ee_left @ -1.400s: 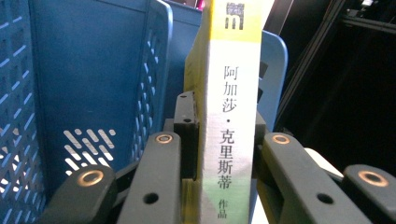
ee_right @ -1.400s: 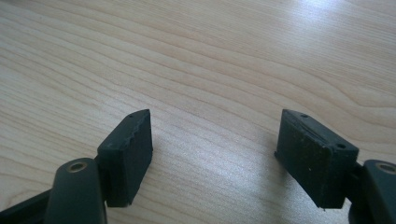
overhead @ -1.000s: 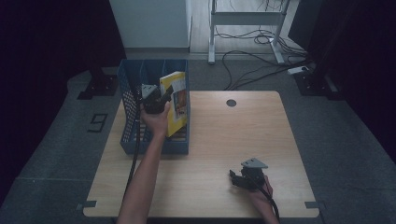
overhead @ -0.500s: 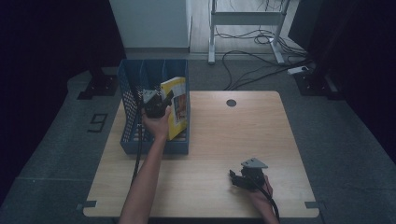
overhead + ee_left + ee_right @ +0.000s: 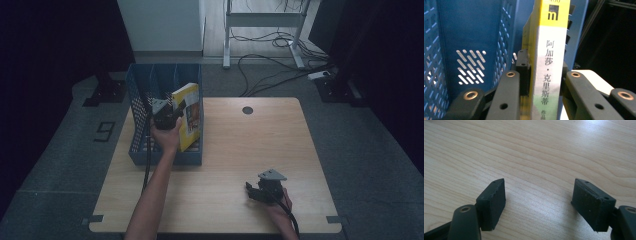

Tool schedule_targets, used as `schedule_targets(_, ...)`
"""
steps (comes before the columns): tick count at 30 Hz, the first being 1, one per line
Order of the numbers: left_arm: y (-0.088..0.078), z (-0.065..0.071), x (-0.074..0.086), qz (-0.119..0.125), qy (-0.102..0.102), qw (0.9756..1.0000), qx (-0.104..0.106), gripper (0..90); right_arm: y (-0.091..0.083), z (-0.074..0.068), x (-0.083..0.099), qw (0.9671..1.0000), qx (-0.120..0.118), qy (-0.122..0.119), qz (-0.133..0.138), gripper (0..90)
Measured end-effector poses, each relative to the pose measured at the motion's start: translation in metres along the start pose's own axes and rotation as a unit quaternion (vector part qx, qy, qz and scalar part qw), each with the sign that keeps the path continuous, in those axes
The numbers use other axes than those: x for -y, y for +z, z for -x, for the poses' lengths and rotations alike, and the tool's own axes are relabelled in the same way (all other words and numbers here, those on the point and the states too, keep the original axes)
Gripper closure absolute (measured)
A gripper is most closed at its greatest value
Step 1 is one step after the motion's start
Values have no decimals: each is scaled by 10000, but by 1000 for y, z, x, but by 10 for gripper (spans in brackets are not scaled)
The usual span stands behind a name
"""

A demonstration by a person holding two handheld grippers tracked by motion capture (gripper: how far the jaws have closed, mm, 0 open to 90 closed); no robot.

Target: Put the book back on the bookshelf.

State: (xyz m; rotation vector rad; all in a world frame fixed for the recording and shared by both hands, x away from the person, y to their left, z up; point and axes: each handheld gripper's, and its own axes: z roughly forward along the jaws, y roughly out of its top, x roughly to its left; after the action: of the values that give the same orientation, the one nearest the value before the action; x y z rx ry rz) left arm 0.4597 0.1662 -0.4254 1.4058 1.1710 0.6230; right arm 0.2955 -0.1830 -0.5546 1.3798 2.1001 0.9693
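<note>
High view: my left gripper (image 5: 175,111) is clamping the yellow book (image 5: 189,116) by its spine and holding it upright in the right-hand slot of the blue file rack (image 5: 142,150), which is sitting on the left part of the wooden table (image 5: 225,155). The book is leaning a little toward the rack's right wall. My right gripper (image 5: 255,191) is resting near the table's front edge, well apart from the rack.

Left gripper view: my jaws are closing tight on the spine of the yellow book (image 5: 549,62), one pad on each cover. Blue divider (image 5: 510,32) is just beside the left jaw.

Right gripper view: jaws are standing wide, nothing between them, bare tabletop (image 5: 536,157) underneath.

My take on the step: I'm seating the book in the slot. Best to be keeping the spine vertical, lowering until the bottom edge is bearing on the rack floor, then releasing slowly so it isn't tipping. Watching the left jaw against the divider while pulling out.
</note>
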Motion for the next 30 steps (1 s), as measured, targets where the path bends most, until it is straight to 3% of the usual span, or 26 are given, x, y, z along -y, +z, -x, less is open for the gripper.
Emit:
schedule_targets(19, -36, 3, 6, -305, 209, 9989, 271, 712, 0, 0, 0, 10000, -4, 6, 2, 264)
schedule_targets(30, -48, 6, 11, -459, 292, 9979, 345, 702, 0, 0, 0, 10000, -2, 4, 0, 264)
